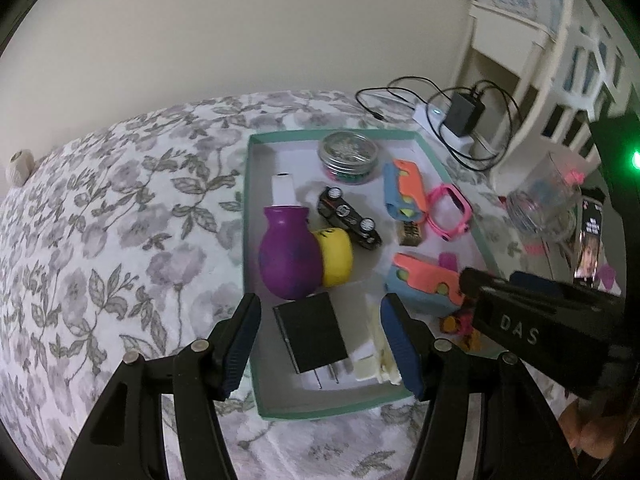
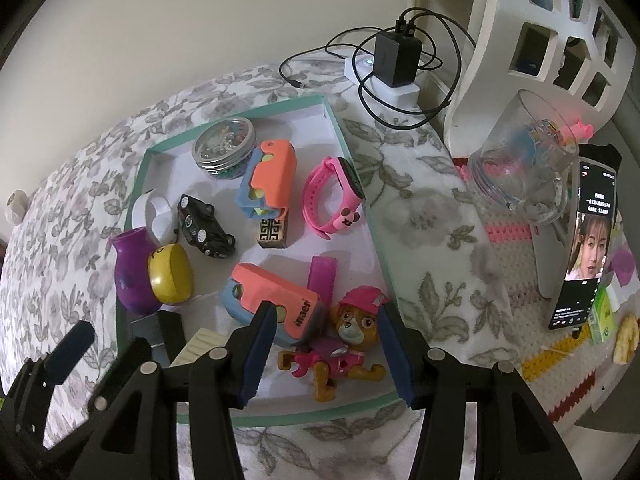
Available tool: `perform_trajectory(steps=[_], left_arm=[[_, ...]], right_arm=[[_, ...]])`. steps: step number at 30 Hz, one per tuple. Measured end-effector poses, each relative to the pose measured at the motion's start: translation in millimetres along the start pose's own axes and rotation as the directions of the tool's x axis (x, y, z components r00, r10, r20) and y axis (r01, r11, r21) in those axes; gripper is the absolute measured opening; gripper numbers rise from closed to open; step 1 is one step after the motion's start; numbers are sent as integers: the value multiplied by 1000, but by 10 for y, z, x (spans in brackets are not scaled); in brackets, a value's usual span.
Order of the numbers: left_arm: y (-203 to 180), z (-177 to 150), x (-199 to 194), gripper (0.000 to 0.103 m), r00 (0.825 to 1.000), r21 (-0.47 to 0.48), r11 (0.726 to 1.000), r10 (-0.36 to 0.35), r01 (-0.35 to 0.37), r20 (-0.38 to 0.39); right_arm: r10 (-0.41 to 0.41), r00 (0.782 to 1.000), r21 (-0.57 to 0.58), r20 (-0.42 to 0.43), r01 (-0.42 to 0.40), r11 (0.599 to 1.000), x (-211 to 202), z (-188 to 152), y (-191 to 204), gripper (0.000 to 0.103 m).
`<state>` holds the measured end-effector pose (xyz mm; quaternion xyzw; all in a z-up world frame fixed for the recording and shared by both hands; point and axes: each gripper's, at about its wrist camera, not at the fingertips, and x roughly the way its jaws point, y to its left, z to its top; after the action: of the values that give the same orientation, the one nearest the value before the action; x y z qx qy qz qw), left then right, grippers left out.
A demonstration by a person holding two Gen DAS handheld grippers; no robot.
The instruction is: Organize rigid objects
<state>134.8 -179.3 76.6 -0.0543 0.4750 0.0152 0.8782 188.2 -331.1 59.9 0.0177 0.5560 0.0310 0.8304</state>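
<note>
"DAS" is printed on the right gripper (image 2: 324, 344), whose spread jaws hover over the pup toy (image 2: 340, 340); the left gripper (image 1: 320, 344), also released, straddles the black charger (image 1: 310, 334) at lower centre.

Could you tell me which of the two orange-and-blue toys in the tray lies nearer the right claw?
The near orange-and-blue toy, printed with lettering, beside the puppy figure; the other lies farther back by the round tin.

Toys crowd teal-rimmed tray (image 2: 362, 184); pup figure (image 2: 340, 344) lying nearest
</note>
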Motion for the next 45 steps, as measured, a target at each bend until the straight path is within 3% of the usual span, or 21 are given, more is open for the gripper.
perform_trajectory(steps=[3, 5, 8, 10, 12, 14, 17, 20, 22, 32, 45], left_arm=[[91, 20, 15, 65, 1000, -40, 999, 19, -19, 0], [155, 28, 29, 74, 999, -66, 997, 45, -45, -5], [270, 39, 39, 75, 997, -98, 992, 77, -78, -7], [354, 40, 51, 76, 996, -123, 988, 92, -93, -13], [439, 39, 63, 88, 994, -147, 983, 105, -107, -18], [528, 34, 70, 90, 993, -171, 978, 119, -120, -19], [641, 29, 102, 90, 990, -198, 970, 136, -140, -31], [759, 10, 141, 100, 987, -227, 961, 154, -161, -50], [828, -1, 152, 100, 985, -246, 954, 162, -171, -58], [1016, -18, 106, 100, 982, -290, 939, 173, -186, -71], [1108, -76, -227, 100, 972, -262, 936, 234, -235, -38]], right_arm=[[-2, 1000, -7, 3, 2, 1000, 2, -2, 13, 56], [-8, 1000, -15, 5, 8, 1000, 4, -6, 32, 56], [-5, 1000, -22, 8, 5, 1000, 13, -10, 63, 58], [1, 1000, -27, 12, 0, 1000, 19, -13, 78, 70], [8, 1000, -32, 15, -8, 999, 28, -21, 99, 77], [12, 1000, -35, 16, -11, 999, 36, -28, 114, 78], [18, 1000, -38, 19, -18, 999, 45, -34, 134, 87], [22, 999, -45, 27, -20, 999, 41, -41, 166, 93], [21, 999, -53, 36, -19, 998, 39, -42, 186, 101], [22, 998, -81, 57, -17, 997, 19, -67, 257, 103], [73, 991, -76, 113, -64, 995, -281, -195, 405, 103]])
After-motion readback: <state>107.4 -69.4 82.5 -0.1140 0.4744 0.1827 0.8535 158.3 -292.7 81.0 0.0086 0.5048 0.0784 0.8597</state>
